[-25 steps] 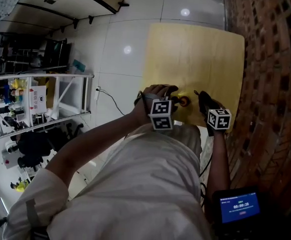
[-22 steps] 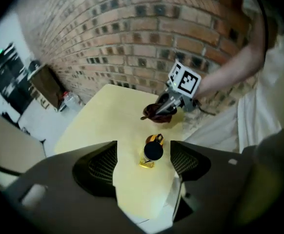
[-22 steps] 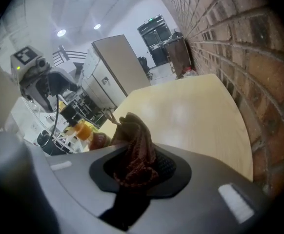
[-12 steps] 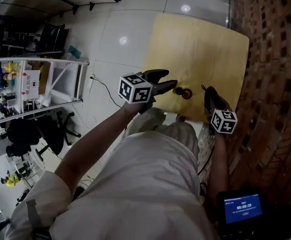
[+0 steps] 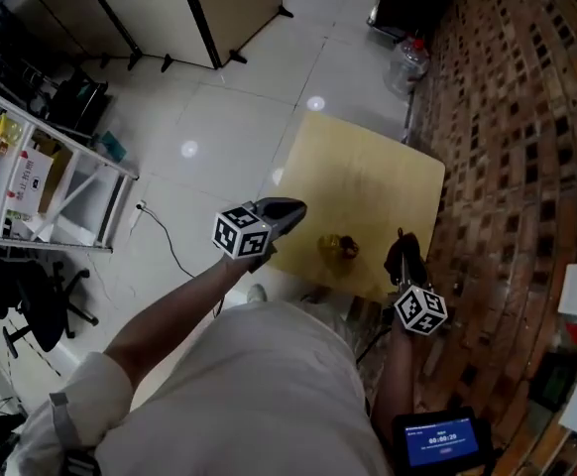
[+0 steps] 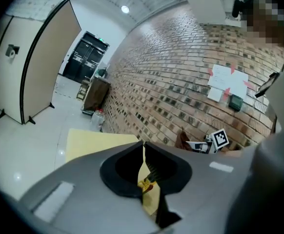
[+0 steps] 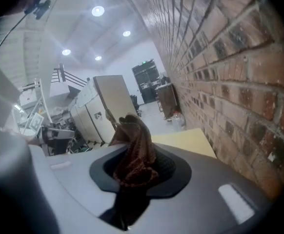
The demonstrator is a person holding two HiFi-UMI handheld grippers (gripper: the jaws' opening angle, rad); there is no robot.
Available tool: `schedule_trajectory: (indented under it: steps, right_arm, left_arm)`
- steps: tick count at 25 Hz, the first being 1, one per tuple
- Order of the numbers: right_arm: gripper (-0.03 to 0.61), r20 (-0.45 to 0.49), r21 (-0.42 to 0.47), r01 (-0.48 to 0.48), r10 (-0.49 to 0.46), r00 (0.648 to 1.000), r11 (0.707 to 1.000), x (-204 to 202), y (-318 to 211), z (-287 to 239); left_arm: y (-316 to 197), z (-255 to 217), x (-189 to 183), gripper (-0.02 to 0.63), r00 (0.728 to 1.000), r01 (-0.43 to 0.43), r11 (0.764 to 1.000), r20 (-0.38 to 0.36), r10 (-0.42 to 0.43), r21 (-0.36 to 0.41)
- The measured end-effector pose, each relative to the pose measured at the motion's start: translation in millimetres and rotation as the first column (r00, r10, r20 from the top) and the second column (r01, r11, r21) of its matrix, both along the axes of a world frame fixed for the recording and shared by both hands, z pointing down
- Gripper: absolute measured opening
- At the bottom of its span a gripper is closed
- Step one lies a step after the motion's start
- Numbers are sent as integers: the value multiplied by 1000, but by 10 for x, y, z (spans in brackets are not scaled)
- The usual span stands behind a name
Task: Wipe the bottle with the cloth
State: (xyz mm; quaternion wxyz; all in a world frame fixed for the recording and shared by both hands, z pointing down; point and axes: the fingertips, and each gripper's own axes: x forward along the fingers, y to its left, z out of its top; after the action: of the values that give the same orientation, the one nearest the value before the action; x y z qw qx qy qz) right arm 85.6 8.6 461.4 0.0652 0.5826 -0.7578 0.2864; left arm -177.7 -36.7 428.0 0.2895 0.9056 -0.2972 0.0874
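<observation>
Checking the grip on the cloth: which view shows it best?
Right gripper view: the cloth sits close, pinched between the jaws. Head view shows it small and dark; left gripper view, only as a distant brown scrap.

Head view light: bright and even from overhead; the glossy floor (image 5: 231, 117) carries three small white glare spots, and the counter (image 5: 368, 181) is lit flat.
Head view shadows: faint and soft; the left edge by the shelf (image 5: 41, 167) is dimmer.
Left gripper view: crisp; ceiling lamps (image 6: 125, 9) burn out to white, and the brick wall (image 6: 181, 77) is clearly lit.
Right gripper view: hazy (the softest of the three); the lamps flare with halos, the bricks at the right edge smear, and the cloth (image 7: 134, 150) is dark and soft.
Distortion: strong fisheye; brick courses bow, and both gripper views have black corners.
</observation>
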Motion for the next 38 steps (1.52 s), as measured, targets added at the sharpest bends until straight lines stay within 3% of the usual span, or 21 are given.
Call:
schedule_trajectory:
  steps: [11, 18, 23, 28, 31, 35, 38]
  right_arm:
    - [86, -77, 197, -43, 60, 995, 980, -711, 499, -976]
    - [86, -53, 255, -47, 62, 997, 966, -1208, 963, -1035]
    - [86, -30, 263, -52, 62, 998, 964, -1363, 1389, -1025]
    - [86, -18, 239, -59, 65, 998, 969, -1461, 2042, -985]
    - [86, -34, 245, -42, 52, 998, 968, -1439, 2352, -981]
    - [86, -8, 259, -29, 33, 999, 965, -1329, 2608, -880]
    - [86, -2, 251, -7, 8, 1000, 968, -1346, 2735, -758]
  left_arm:
    - [546, -353, -721, 17, 994, 14, 999, -108, -10, 36]
    - [1079, -123, -926, 3, 988, -49, 998, -144, 53, 32]
    - [1443, -67, -932, 3, 988, -36, 999, -150, 35, -2]
    - [2011, -84, -829, 3, 993, -61, 998, -102, 58, -18]
    - [2286, -118, -841, 3, 999, -16, 1000, -50, 16, 7]
    - [2584, 89, -875, 5, 996, 52, 999, 77, -53, 14]
    - [2817, 209, -928, 8, 990, 83, 997, 115, -81, -6]
